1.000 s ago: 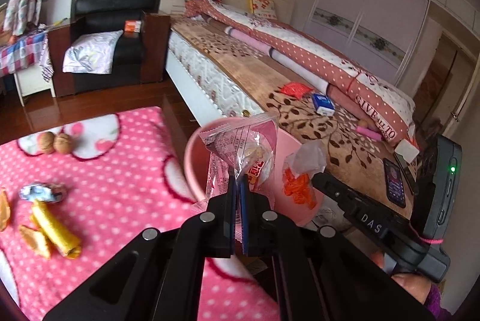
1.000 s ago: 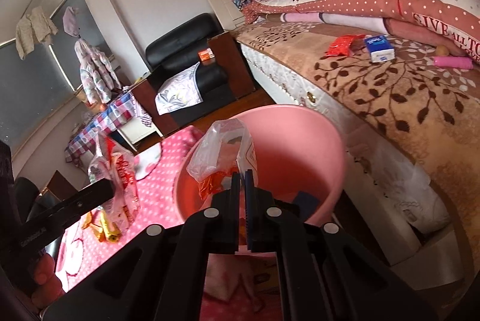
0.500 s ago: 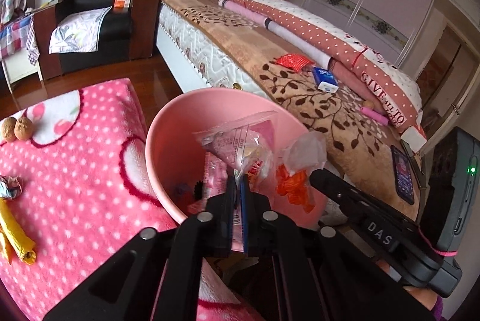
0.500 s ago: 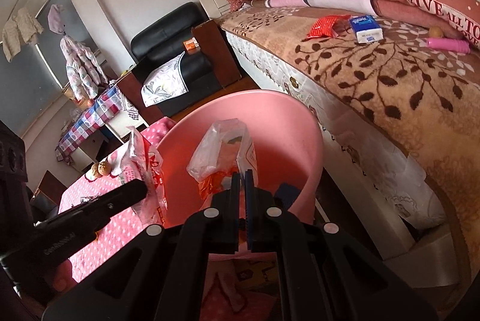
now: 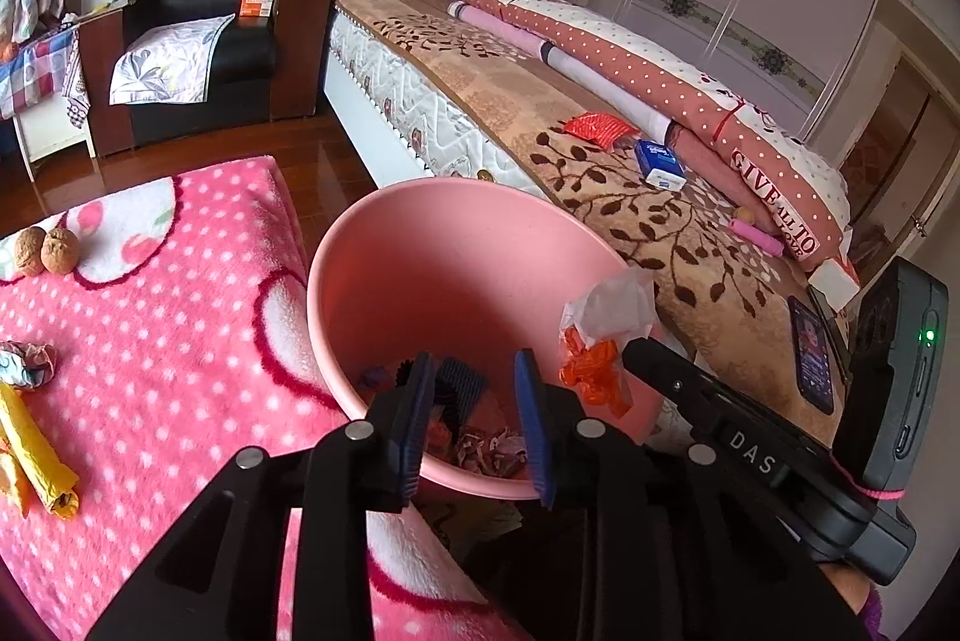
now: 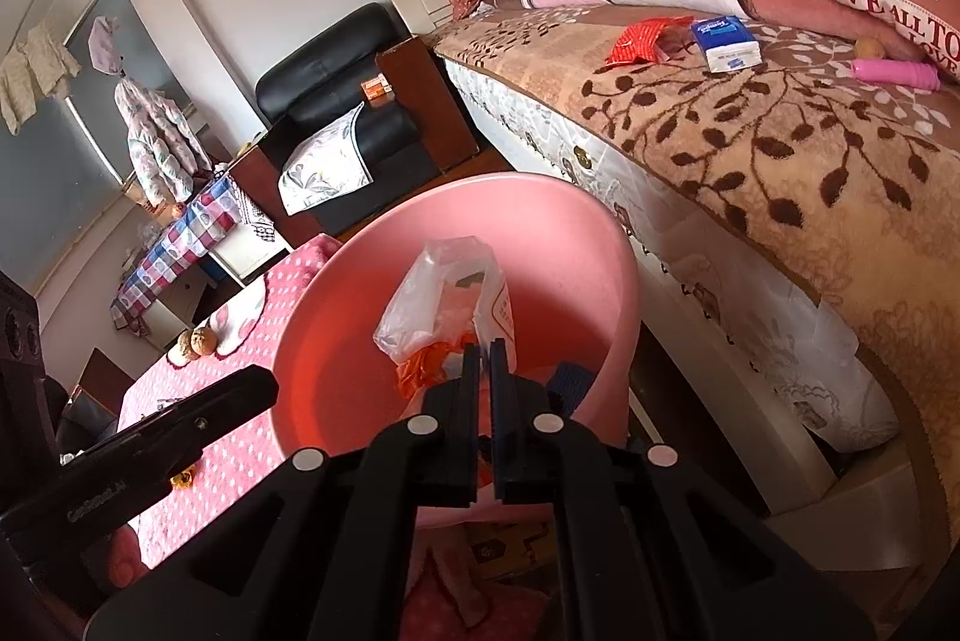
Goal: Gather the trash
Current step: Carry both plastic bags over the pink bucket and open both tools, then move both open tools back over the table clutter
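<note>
A pink bin (image 5: pixel 384 245) stands between the pink dotted table and the bed, with wrappers lying at its bottom (image 5: pixel 486 446). My left gripper (image 5: pixel 474 395) is open and empty over the bin's near rim. My right gripper (image 6: pixel 485 359) is shut on a clear plastic bag with orange scraps (image 6: pixel 444 305), held over the bin (image 6: pixel 588 245). The same bag (image 5: pixel 600 335) shows at the bin's right rim in the left wrist view.
On the pink table (image 5: pixel 180 341) lie a yellow wrapper (image 5: pixel 36 452), a crumpled foil wrapper (image 5: pixel 27 362) and two walnuts (image 5: pixel 48 251). The bed (image 5: pixel 600 173) carries a red packet (image 5: pixel 594 128), a blue tissue pack (image 5: pixel 659 164) and a phone (image 5: pixel 811 353).
My left gripper opened and the snack wrapper it held is gone from its fingers. The right gripper still holds its bag over the bin.
</note>
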